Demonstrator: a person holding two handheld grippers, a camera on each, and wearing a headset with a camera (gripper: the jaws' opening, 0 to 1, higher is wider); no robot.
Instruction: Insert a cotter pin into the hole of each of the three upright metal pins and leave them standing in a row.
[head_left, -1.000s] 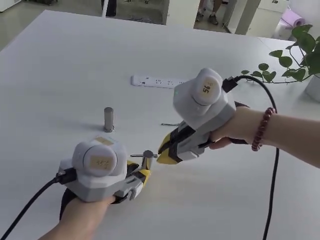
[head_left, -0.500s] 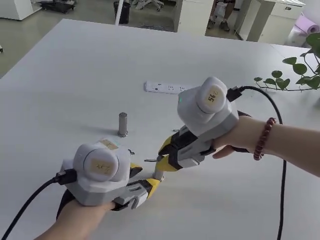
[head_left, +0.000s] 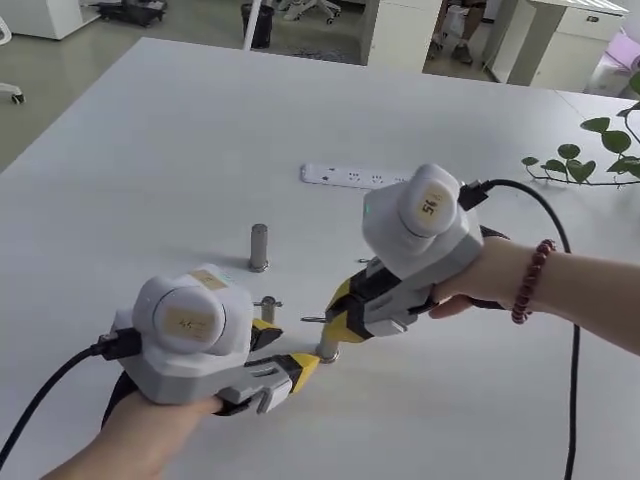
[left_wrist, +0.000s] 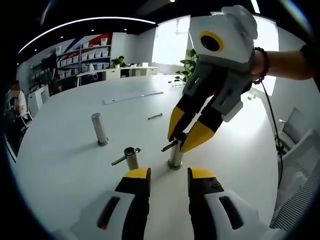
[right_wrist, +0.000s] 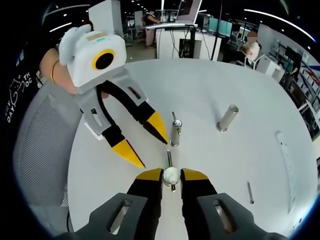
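Head view: 3 metal pins stand upright on the white table (head_left: 150, 150). The far pin (head_left: 259, 247) is bare and stands well apart from both grippers. The middle pin (head_left: 267, 306), nearer and a little to its right, carries a seated cotter pin (head_left: 266, 299) through its top. The near pin (head_left: 327, 346) stands between the 2 grippers, with a cotter pin (head_left: 313, 320) poking out of its head toward the left. The right gripper (head_left: 338, 312) points down at that head. Its jaws are narrow, 1 on each side of the pin's top, and the cotter pin runs between them; I cannot tell whether they pinch it. The left gripper (head_left: 285, 352) sits low at the near pin's foot, jaws spread wide with nothing in them. In the left gripper view, a spare cotter pin (left_wrist: 155, 116) lies flat on the table beyond the pins, and a power strip (left_wrist: 132, 96) lies farther off.
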